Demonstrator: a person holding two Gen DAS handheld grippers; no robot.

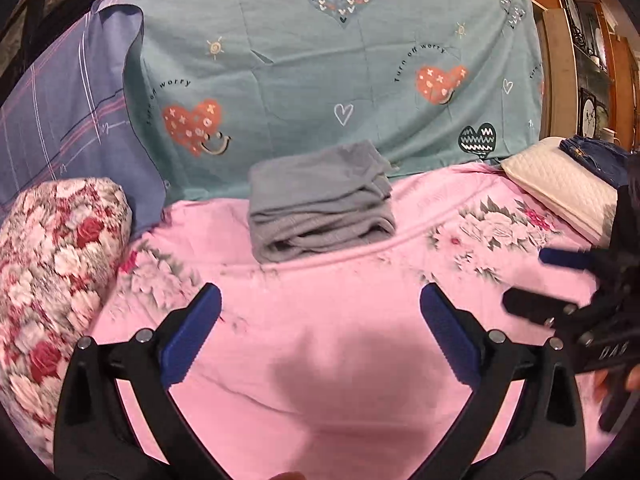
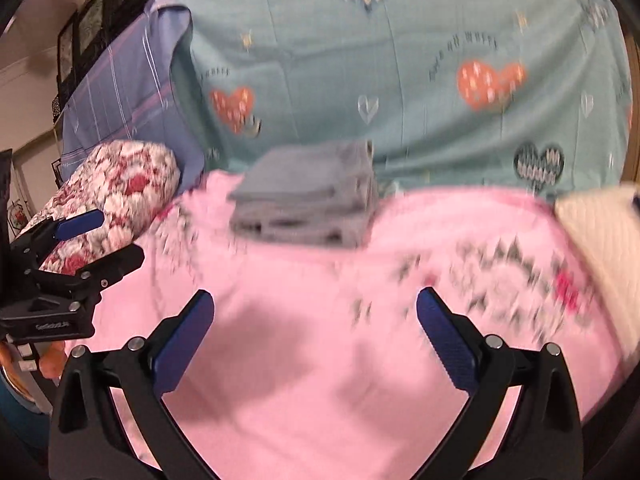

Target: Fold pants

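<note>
We look forward and down along each tool (image 1: 320, 320) (image 2: 314, 324); both views share the pink bed (image 1: 340, 360) and folded grey pants (image 1: 320, 208).

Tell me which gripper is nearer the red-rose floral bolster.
Left. The left gripper is open right beside the floral bolster; the right gripper, also open, is farther off over the middle of the pink quilt.

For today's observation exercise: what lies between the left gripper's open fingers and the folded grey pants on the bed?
Only bare pink floral bedspread. The left wrist view shows it between the left gripper and the folded grey pants.
</note>
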